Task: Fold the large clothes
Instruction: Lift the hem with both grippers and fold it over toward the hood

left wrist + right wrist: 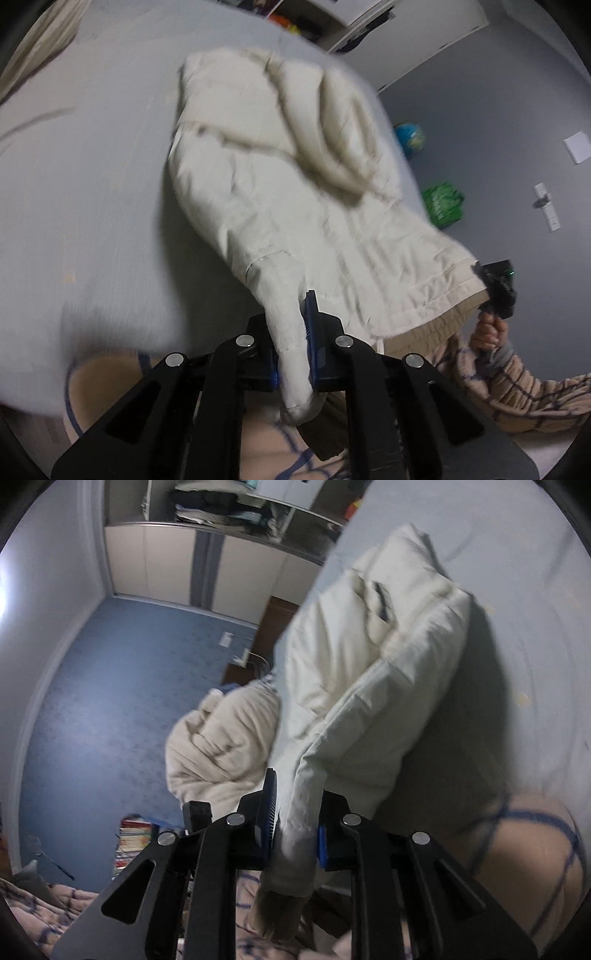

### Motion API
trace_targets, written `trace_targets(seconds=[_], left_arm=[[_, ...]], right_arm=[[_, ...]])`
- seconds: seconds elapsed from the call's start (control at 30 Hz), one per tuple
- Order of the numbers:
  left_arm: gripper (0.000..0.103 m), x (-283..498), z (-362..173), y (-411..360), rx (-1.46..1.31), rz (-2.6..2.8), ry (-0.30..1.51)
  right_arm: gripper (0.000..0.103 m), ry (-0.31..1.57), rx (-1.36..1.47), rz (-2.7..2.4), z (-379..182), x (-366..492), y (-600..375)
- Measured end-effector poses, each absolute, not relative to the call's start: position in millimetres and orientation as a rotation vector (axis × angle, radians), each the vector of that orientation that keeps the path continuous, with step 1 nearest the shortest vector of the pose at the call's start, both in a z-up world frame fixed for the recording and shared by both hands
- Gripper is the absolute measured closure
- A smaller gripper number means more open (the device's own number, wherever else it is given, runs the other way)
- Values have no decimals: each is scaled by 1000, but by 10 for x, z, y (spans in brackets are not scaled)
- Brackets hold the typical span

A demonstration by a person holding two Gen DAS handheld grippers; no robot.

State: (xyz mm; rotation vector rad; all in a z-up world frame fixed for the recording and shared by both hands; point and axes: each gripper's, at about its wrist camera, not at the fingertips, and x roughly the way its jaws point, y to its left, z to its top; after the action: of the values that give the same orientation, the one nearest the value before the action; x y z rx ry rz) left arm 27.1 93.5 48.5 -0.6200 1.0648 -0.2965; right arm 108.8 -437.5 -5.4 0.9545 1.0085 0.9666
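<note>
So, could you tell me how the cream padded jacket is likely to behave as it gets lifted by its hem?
The cream padded jacket will probably sag: it already drapes from the left claw. Its puffy quilting suggests lightness for its bulk. The folded sleeves may slide open.

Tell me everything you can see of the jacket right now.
The jacket is cream, puffy and quilted-looking, partly folded with a sleeve laid across its top. It lies on the pale bed, its hem lifted toward the cameras. The left gripper and the right gripper each pinch a hem corner between blue-padded fingers.
</note>
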Motion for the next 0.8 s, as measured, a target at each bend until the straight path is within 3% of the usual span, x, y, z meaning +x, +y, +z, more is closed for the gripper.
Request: trace_targets(seconds=[0.43, 0.8], left_arm=[[93, 1182, 1257, 1208, -627, -300, 869], [93, 2298, 1239, 1593, -802, -199, 842]], right_arm=[[89, 788, 1161, 937, 423, 2079, -4340], [89, 778, 1348, 685, 231, 3150, -4211]])
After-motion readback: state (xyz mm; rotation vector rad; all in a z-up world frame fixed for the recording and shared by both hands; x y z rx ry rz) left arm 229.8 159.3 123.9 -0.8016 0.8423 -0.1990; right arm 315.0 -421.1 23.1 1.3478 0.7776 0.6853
